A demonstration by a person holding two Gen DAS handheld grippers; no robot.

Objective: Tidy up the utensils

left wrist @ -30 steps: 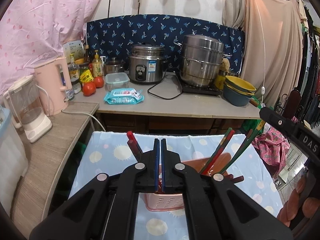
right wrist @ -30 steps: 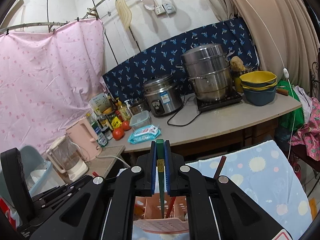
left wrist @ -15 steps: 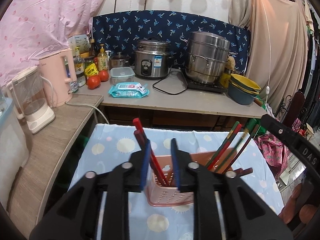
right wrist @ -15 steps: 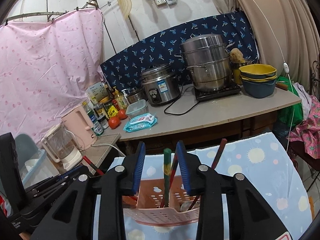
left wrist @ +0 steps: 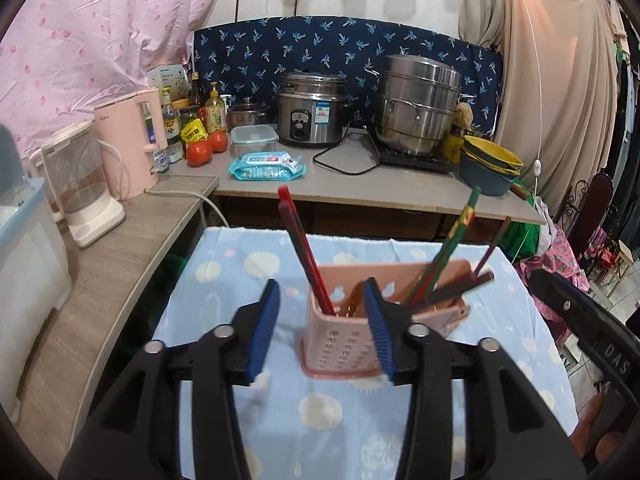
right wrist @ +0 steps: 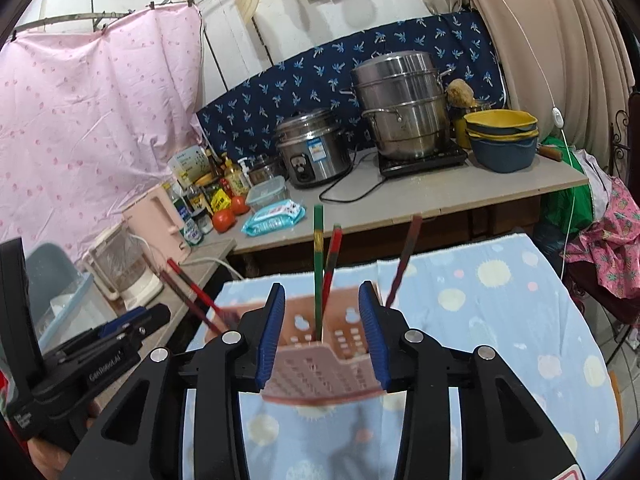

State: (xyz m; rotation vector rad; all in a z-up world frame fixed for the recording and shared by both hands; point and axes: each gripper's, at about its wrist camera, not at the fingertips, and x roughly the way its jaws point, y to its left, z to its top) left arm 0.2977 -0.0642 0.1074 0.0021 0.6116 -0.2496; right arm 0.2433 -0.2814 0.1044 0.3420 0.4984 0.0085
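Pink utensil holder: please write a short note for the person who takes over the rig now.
Left hand-held gripper: open, jaws just widened, nothing held.
Right hand-held gripper: open, jaws just widened; green chopstick stands free between them.
Pink holder stands on the blue cloth; red chopsticks and the others lean inside.
Done: chopsticks placed in.
Left: no loose utensils in view; check outside the frames.

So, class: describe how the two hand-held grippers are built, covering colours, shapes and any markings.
Each hand-held gripper, left and right, has angular black plastic arms with cut-out openings, silver round pivot bolts and ribbed blue pads on the fingers. White lettering marks the left one's black body where it shows in the right wrist view. No sleeves or cables visible.
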